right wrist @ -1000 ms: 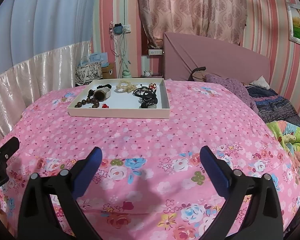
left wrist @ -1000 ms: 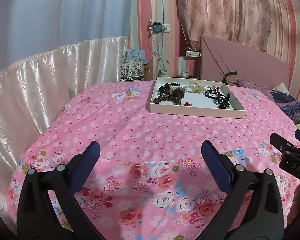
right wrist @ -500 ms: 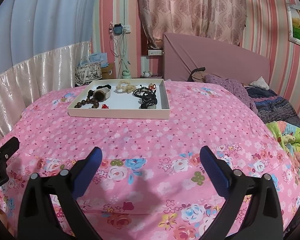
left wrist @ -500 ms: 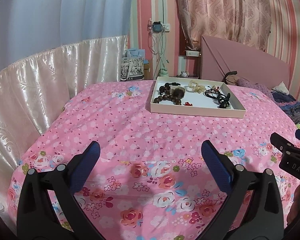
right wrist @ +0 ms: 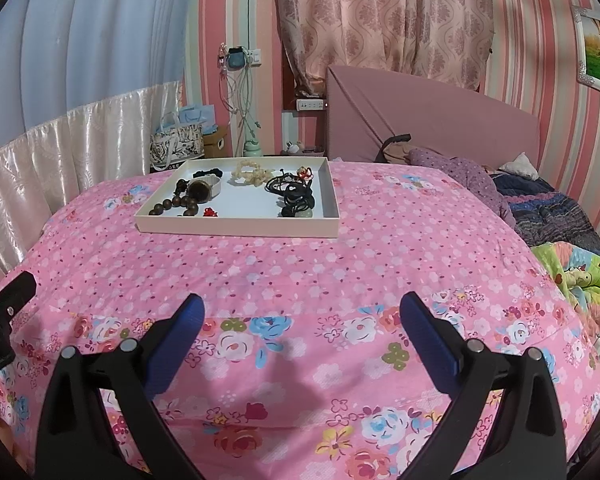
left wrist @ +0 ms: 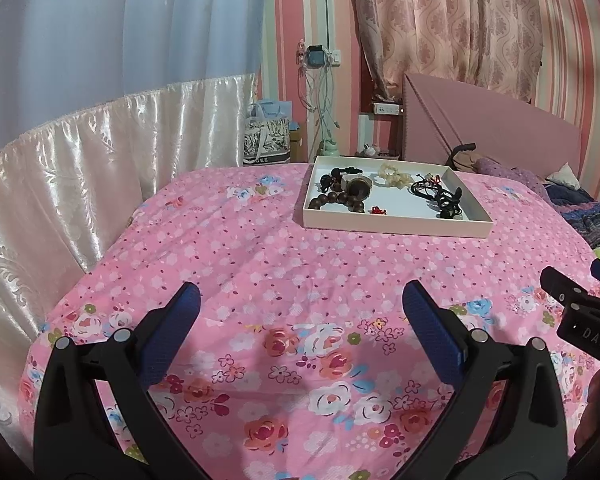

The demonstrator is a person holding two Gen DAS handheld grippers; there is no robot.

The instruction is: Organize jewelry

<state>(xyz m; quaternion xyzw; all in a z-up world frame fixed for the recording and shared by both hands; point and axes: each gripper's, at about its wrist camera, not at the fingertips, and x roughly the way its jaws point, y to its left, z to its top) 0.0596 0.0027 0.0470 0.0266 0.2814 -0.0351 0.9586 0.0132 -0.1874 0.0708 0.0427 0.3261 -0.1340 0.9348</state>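
Observation:
A shallow white tray [left wrist: 392, 226] [right wrist: 236, 226] lies on the pink floral bedspread, far ahead of both grippers. In it lie a dark wooden bead bracelet [left wrist: 336, 200] [right wrist: 176, 203], a pale bead bracelet [left wrist: 394, 176] [right wrist: 250, 172], a tangle of black cords [left wrist: 440, 196] [right wrist: 294, 192] and a small red piece [left wrist: 377, 211] [right wrist: 209, 212]. My left gripper [left wrist: 302, 328] is open and empty above the bedspread. My right gripper [right wrist: 300, 328] is open and empty too, beside the left one.
The bedspread [left wrist: 260, 280] spreads between grippers and tray. A satin curtain [left wrist: 60, 184] lines the left side. A headboard [right wrist: 432, 124], pillows and a rumpled blanket [right wrist: 572, 264] are at the right. Bags [right wrist: 180, 144] stand behind the bed.

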